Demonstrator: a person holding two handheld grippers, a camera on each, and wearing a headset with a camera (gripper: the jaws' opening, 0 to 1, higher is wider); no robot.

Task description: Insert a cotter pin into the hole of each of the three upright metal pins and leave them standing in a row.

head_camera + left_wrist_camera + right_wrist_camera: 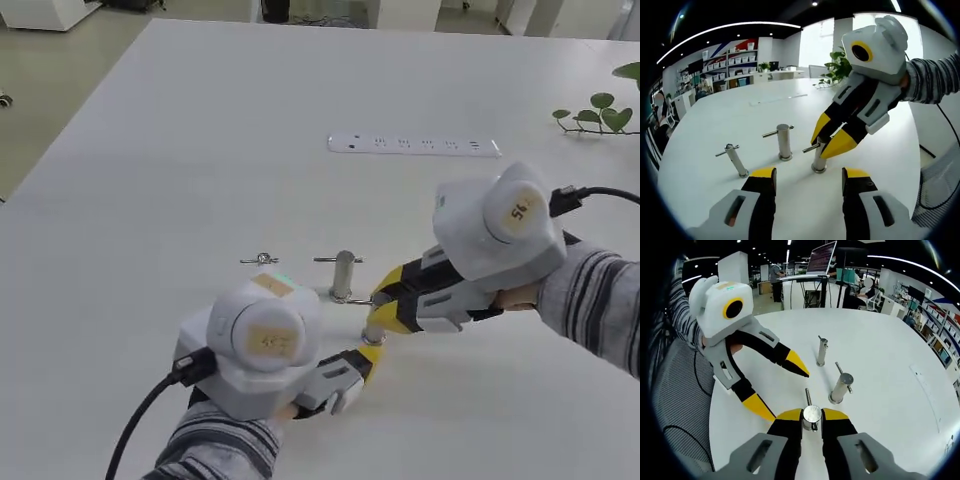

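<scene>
Overhead, in the head view, the right gripper point(380, 300) is seen with its fingers closed at the top of the nearest metal pin point(373, 338), which stands upright on the tabletop point(200, 150). A middle metal pin point(343, 275) and a far metal pin point(265, 262) stand beyond it. In the left gripper view, the left gripper point(810, 186) is held wide open and empty, just short of the nearest metal pin. In the right gripper view, that pin's head is clamped between both fingers, and a cotter pin point(808, 397) juts from it.

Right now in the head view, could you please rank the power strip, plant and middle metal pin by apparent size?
Largest: power strip.
Then: plant, though the frame edge cuts it.
Smallest: middle metal pin, though nearest.
</scene>
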